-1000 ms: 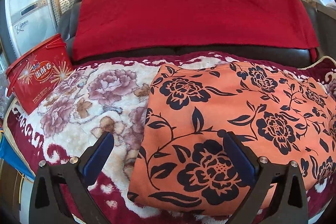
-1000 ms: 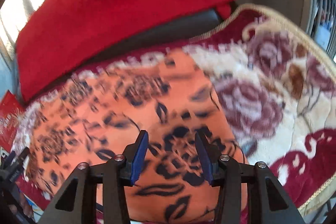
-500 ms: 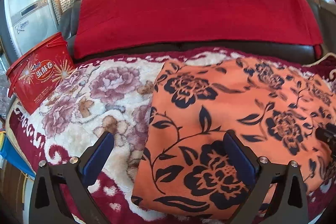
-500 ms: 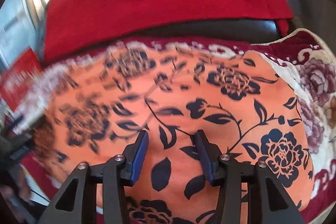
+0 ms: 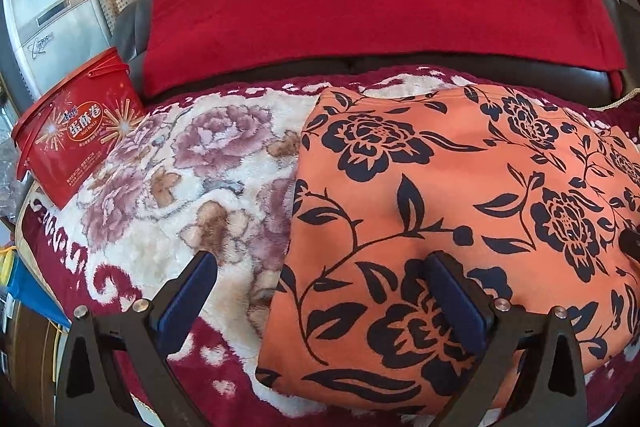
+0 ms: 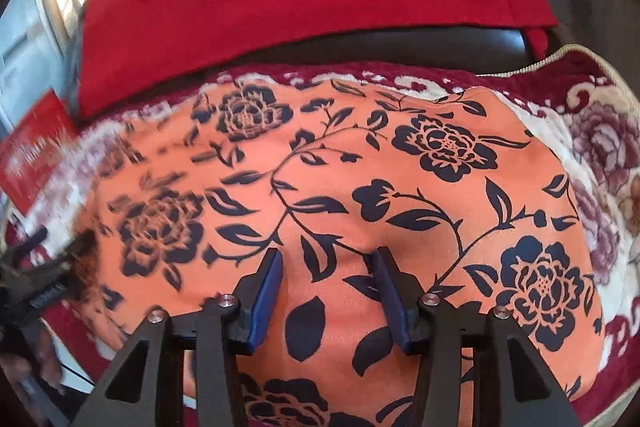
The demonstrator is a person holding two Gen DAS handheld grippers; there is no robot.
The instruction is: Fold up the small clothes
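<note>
Right wrist: right gripper (image 6: 326, 261) half-open, empty, over orange garment (image 6: 360, 187).

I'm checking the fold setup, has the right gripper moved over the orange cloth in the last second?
Yes. The right gripper swung left: against the floral blanket, it now hangs over the middle of the orange cloth, not its right edge.

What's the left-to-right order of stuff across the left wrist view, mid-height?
Grey appliance → red tub → bare flowered blanket → orange flowered cloth. The left gripper sits open low in the frame, straddling the cloth's left edge.
</note>
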